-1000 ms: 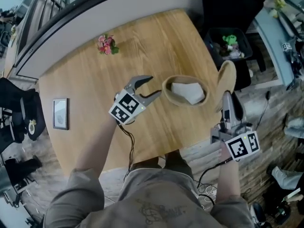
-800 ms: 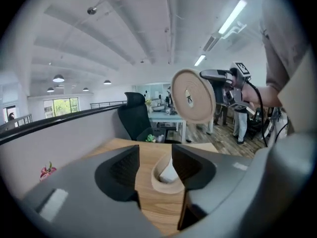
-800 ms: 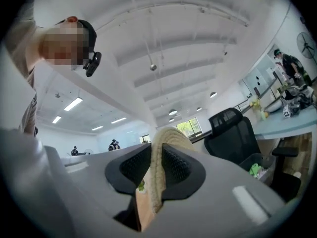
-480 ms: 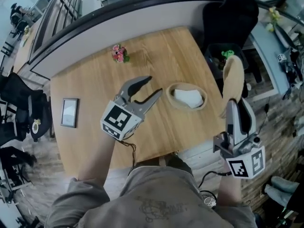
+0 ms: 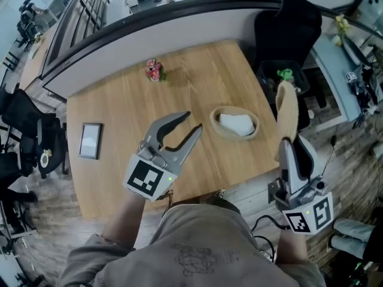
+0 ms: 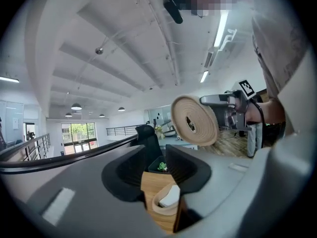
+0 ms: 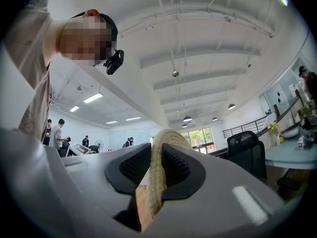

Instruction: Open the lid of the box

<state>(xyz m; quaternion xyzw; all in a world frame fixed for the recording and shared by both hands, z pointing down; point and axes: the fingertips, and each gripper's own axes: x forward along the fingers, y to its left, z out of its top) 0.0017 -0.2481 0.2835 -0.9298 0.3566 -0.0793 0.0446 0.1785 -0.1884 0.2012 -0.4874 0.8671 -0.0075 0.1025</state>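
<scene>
A round woven box [image 5: 234,122] stands open on the wooden table [image 5: 119,112], with a white thing [image 5: 236,123] inside it. Its woven lid [image 5: 287,111] is held on edge off the table's right side, with my right gripper [image 5: 288,143] shut on its rim. The right gripper view shows the lid's rim [image 7: 159,175] pinched between the two pads. My left gripper [image 5: 190,126] hovers above the table left of the box, its jaws closing with nothing between them. The left gripper view shows the box [image 6: 167,200] beyond the jaws and the lid [image 6: 194,120] held up at the right.
A small pink flower bunch [image 5: 155,69] lies at the table's far side. A grey framed tablet [image 5: 90,140] lies near its left edge. A black chair [image 5: 285,21] and a dark bin [image 5: 285,76] stand beyond the right edge. Cables trail on the floor.
My left gripper has drawn back from the box toward me and its jaws have narrowed. My right gripper has carried the lid slightly away from the box, still upright.
</scene>
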